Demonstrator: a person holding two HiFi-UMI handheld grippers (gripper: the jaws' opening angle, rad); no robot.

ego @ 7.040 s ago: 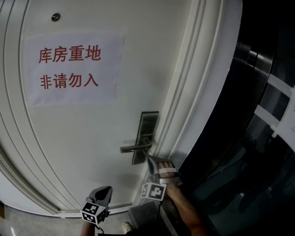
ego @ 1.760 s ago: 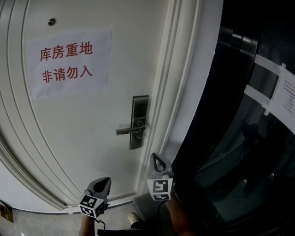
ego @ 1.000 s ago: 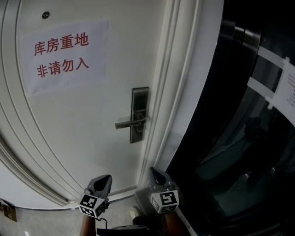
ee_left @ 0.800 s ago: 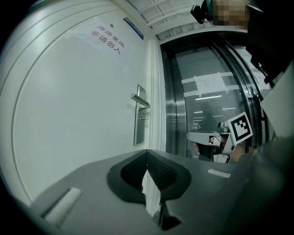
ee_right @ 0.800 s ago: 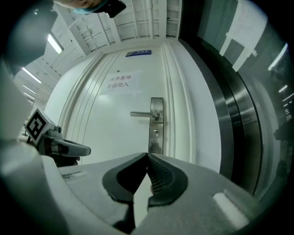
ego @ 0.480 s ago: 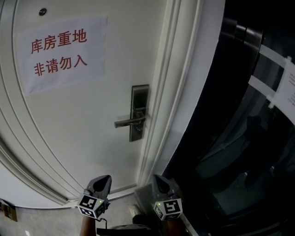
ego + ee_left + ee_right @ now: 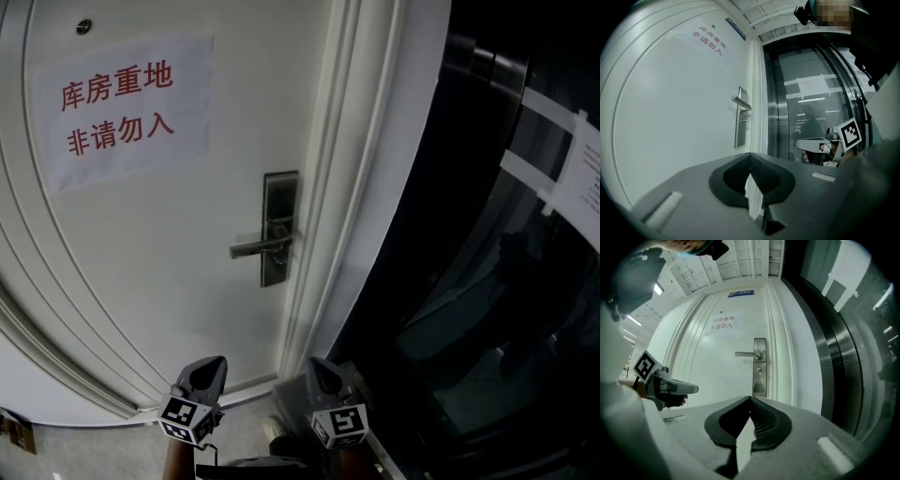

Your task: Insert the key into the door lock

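The steel lock plate (image 7: 279, 228) with its lever handle (image 7: 257, 247) sits at the white door's right edge. In the right gripper view, a small piece that looks like the key (image 7: 759, 372) sticks out of the lock plate (image 7: 760, 366) below the handle; it also shows in the left gripper view as a small stub (image 7: 743, 121). My right gripper (image 7: 323, 372) hangs low, well back from the lock, jaws shut and empty (image 7: 750, 398). My left gripper (image 7: 208, 372) is beside it, also shut on nothing (image 7: 750, 155).
A paper sign with red characters (image 7: 117, 108) is taped to the door. The white door frame (image 7: 375, 187) borders a dark glass wall (image 7: 506, 300) on the right, with taped paper (image 7: 562, 159) on it. Grey floor (image 7: 75, 450) shows at the bottom.
Earlier the right gripper was up at the lock. It has since drawn back and sunk toward the bottom of the head view. The left gripper has stayed put.
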